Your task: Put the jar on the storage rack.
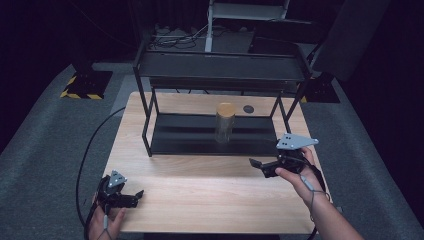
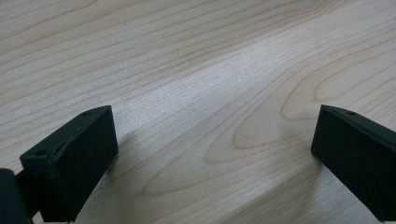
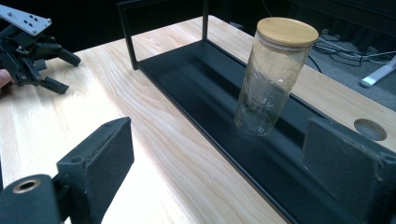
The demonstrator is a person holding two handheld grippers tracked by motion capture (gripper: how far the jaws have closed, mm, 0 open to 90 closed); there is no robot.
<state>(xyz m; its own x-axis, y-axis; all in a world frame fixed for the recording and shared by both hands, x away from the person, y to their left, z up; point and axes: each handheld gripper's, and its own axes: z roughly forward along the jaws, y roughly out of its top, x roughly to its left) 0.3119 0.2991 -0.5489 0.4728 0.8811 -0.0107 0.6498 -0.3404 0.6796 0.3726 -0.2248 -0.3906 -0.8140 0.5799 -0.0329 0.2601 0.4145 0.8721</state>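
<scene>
A: Location of glass jar [image 1: 225,124]?

B: Standing upright on lower black shelf [image 1: 190,135] of black metal rack [image 1: 220,67], toward right half of shelf. Clear glass, round bamboo lid [image 3: 287,31] seated on top. Apparently empty, though reflections on glass prevent certainty.

A: Position of rack?

B: Set on far half of light wooden table [image 1: 200,185]. 2 tiers, upper shelf above jar. Round grommet hole [image 1: 248,108] in tabletop behind rack, right of jar.

A: Status of right gripper [image 1: 262,167]?

B: Held in right hand [image 1: 300,175] above table, just in front of rack's near right corner, pointing left. Jaws spread wide apart, nothing between them. In right gripper view, jar framed between both jaws, well beyond them, no contact.

A: Status of left gripper [image 1: 132,197]?

B: Held in left hand [image 1: 107,222] near front left corner of table, low over surface, well apart from rack and jar. Jaws spread wide, bare wood grain between them in left gripper view. Grey plate [image 1: 117,178] on top. Black cable [image 1: 90,150] trailing off left table edge onto grey floor.
</scene>
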